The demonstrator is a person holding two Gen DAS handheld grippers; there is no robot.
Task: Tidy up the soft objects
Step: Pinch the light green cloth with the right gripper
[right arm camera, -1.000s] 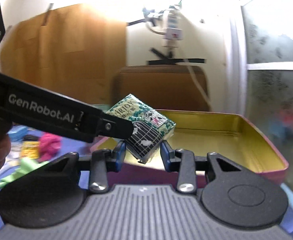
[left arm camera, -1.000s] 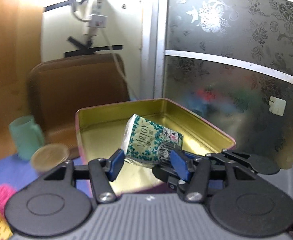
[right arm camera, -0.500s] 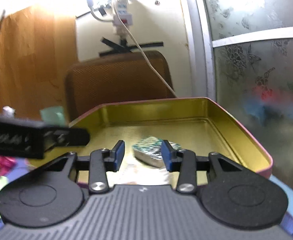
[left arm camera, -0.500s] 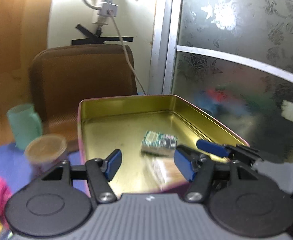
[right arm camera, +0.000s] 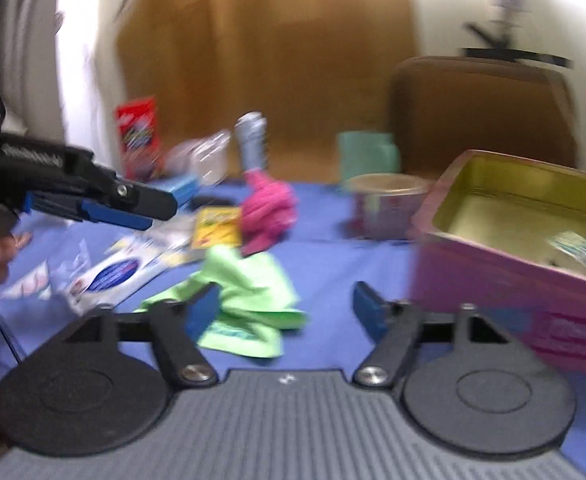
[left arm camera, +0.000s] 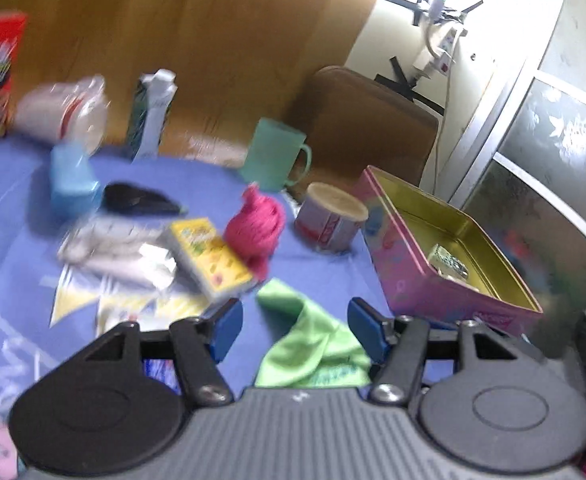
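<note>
A pink tin point(left arm camera: 433, 284) with a gold inside stands on the blue cloth at the right, also in the right wrist view point(right arm camera: 505, 280). The green-patterned tissue pack point(left arm camera: 451, 262) lies in it point(right arm camera: 583, 250). A green cloth point(left arm camera: 313, 344) lies between the fingers of my open, empty left gripper point(left arm camera: 297, 326). In the right wrist view the green cloth point(right arm camera: 245, 296) lies just ahead of my open, empty right gripper point(right arm camera: 285, 312). A pink knitted item point(left arm camera: 257, 228) point(right arm camera: 267, 210) sits behind the cloth.
On the blue tablecloth point(left arm camera: 21, 184) lie a yellow box point(left arm camera: 209, 254), a white packet point(left arm camera: 113, 246), a round tub point(left arm camera: 331, 220), a teal mug point(left arm camera: 275, 158), a blue block point(left arm camera: 71, 182) and a black object point(left arm camera: 137, 200). A brown chair point(left arm camera: 373, 120) stands behind.
The tissue pack was let go and now lies in the tin. Both grippers have opened wider and swung left and back, away from the tin, toward the green cloth.
</note>
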